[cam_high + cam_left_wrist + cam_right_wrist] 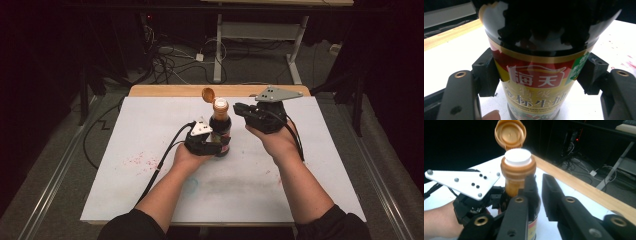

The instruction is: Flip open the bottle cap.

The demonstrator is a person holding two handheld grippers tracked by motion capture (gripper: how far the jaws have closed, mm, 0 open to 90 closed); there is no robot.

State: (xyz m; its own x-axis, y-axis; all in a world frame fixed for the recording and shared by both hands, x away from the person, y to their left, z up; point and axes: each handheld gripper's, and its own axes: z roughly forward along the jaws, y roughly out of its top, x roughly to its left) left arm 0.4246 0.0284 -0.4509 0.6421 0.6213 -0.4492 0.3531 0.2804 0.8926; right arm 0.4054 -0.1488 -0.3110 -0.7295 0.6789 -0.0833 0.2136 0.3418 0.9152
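Note:
A dark soy sauce bottle (220, 125) with a red and gold label (536, 82) stands upright mid-table. Its orange flip cap (208, 94) (510, 132) hangs back open, showing the white sealed top (518, 156). My left gripper (216, 144) (540, 72) is shut on the bottle's body, one pad pressed against each side. My right gripper (239, 109) (539, 178) hovers just right of the bottle's orange neck (515, 185), level with it. Its jaws are almost together with nothing between them.
The bottle stands on a white board (150, 190) over a wooden table edge (165, 90). Red speckled stains (137, 161) mark the board at the left. Cables (170, 60) and a desk frame (260, 35) lie on the floor beyond.

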